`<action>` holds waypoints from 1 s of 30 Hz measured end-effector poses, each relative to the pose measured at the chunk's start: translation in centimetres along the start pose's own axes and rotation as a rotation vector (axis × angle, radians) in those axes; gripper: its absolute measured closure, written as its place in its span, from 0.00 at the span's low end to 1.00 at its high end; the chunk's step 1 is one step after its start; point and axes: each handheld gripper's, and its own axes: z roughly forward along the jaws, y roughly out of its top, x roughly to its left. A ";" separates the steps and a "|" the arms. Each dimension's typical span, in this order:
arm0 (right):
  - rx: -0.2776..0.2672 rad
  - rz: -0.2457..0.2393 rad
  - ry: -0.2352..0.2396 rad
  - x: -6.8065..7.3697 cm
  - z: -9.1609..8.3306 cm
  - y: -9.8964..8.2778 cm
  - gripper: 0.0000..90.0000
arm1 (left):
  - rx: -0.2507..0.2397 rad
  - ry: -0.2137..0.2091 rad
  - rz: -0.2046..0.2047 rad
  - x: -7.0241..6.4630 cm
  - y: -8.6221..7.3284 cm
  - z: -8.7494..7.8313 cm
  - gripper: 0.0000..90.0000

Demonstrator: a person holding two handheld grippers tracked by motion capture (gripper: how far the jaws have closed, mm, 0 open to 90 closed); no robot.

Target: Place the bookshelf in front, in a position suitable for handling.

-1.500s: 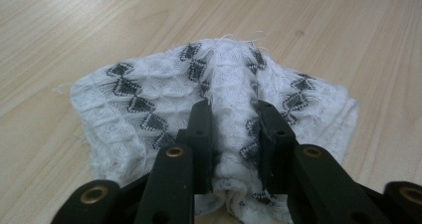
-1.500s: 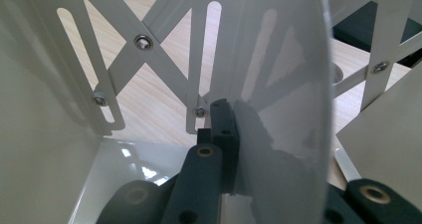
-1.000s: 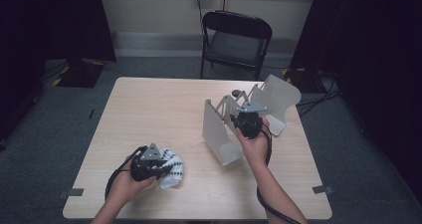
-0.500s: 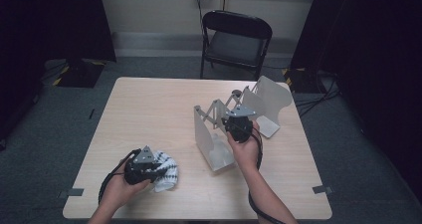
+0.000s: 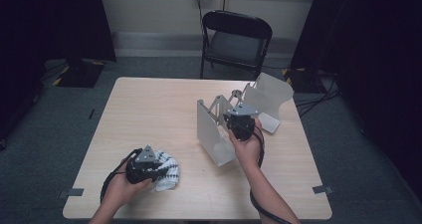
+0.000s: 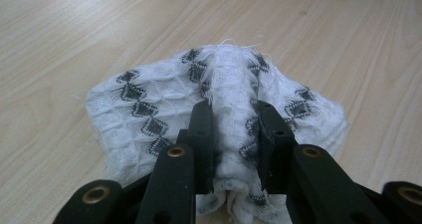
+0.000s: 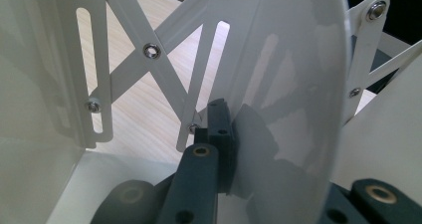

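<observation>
A white cloth with a black pattern point(image 5: 169, 172) lies bunched near the table's front left. My left gripper point(image 5: 158, 171) is shut on it; in the left gripper view a raised fold of the cloth point(image 6: 149, 104) is pinched between the two black jaws point(image 6: 234, 124). A white folding rack point(image 5: 211, 132), made of flat panels joined by scissor links point(image 5: 224, 104), stands at centre right. My right gripper point(image 5: 239, 115) is shut on one of its thin panels point(image 7: 293, 84). That panel hides the gripper's point(image 7: 249, 129) right jaw.
The wooden table point(image 5: 149, 104) has bare surface at the left and back. Close to the right edge stands the rack's far curved panel point(image 5: 271, 92). A black folding chair point(image 5: 236, 40) stands behind the table. Cables trail from both grippers.
My right gripper and the rack panel it holds have shifted a little to the left, and the rack's near panel moved with them. The left gripper and cloth stayed put.
</observation>
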 end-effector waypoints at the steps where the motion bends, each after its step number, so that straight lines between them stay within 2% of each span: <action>1: -0.006 0.001 -0.001 0.0 -0.1 0.0 0.96 | 0.000 -0.002 0.000 0.0 0.0 0.0 0.80; 9: -0.032 -0.021 -0.007 1.2 -0.5 1.0 0.96 | -0.004 -0.004 0.004 0.0 -0.1 -0.3 0.80; 13: -0.044 -0.033 -0.015 2.4 -0.5 1.5 0.95 | -0.008 -0.001 -0.005 0.2 -0.3 -0.6 0.80; 17: -0.059 -0.010 -0.005 3.5 -0.2 1.6 0.95 | -0.010 0.007 -0.012 0.4 -0.6 -1.0 0.80; 19: -0.069 -0.032 -0.014 4.4 -0.1 1.7 0.94 | -0.007 0.005 -0.014 0.5 -0.8 -1.2 0.80; 25: -0.067 0.005 0.015 6.4 0.6 1.6 0.97 | -0.006 0.013 -0.026 0.6 -1.2 -1.4 0.80; 30: -0.051 0.018 0.037 7.8 1.6 0.3 0.99 | 0.006 0.011 -0.024 0.5 -1.5 -1.5 0.80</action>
